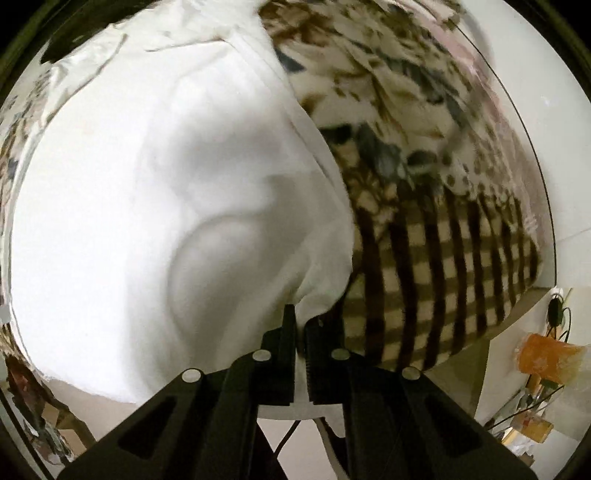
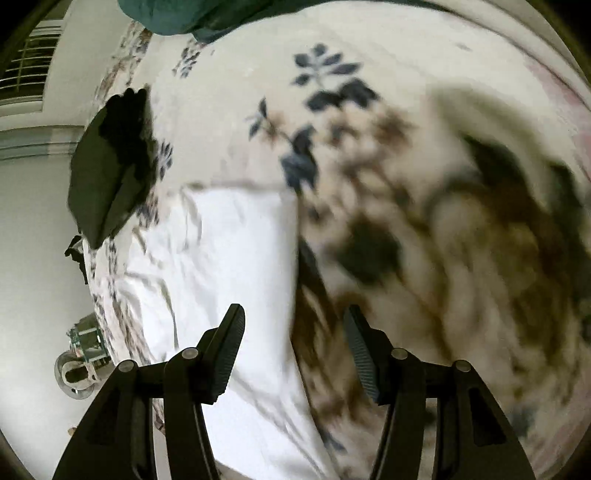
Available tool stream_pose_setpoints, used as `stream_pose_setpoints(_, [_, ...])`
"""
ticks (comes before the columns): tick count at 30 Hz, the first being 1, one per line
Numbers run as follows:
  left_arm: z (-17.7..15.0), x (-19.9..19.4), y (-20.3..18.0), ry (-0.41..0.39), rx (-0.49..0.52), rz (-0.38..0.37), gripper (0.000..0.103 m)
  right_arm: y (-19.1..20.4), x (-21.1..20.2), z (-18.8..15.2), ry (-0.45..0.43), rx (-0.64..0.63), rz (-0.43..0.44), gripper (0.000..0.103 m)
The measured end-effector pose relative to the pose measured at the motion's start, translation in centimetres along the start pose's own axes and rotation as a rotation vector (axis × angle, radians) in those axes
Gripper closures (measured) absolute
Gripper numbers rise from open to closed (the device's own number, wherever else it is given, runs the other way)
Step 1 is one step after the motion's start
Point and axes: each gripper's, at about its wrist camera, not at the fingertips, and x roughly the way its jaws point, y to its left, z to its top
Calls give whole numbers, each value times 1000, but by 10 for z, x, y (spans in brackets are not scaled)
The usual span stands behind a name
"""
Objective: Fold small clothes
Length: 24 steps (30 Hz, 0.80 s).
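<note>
A white garment (image 1: 177,206) lies on a patterned bedspread (image 1: 424,122) and fills the left half of the left wrist view. My left gripper (image 1: 300,325) points straight down and is shut on a bunched corner of that white cloth at the bed's near edge. In the right wrist view the same white garment (image 2: 229,258) lies creased, its straight right edge running down the middle. My right gripper (image 2: 295,317) hovers open above that edge, with nothing between its fingers (image 2: 232,339). The right half of that view is blurred.
A dark folded cloth (image 2: 110,166) lies at the bed's left side, and a dark green cloth (image 2: 177,14) at the far end. The bedspread has a checked border (image 1: 443,277) at the bed's edge. Beside the bed are an orange object (image 1: 546,354) and floor clutter (image 2: 85,350).
</note>
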Motion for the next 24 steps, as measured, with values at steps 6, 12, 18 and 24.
stream_pose_setpoints(6, [-18, -33, 32, -33, -98, -7, 101, 12, 49, 31, 68, 83, -34, 47])
stream_pose_setpoints(12, [-29, -60, 76, -75, -206, -31, 101, 50, 35, 15, 25, -43, -152, 96])
stream_pose_setpoints(18, [-36, -91, 132, -119, -325, -54, 101, 110, 2, 0, -8, -123, -181, 98])
stream_pose_setpoints(24, [-62, -111, 205, -131, -504, -80, 101, 208, -2, -24, -24, -226, -180, 98])
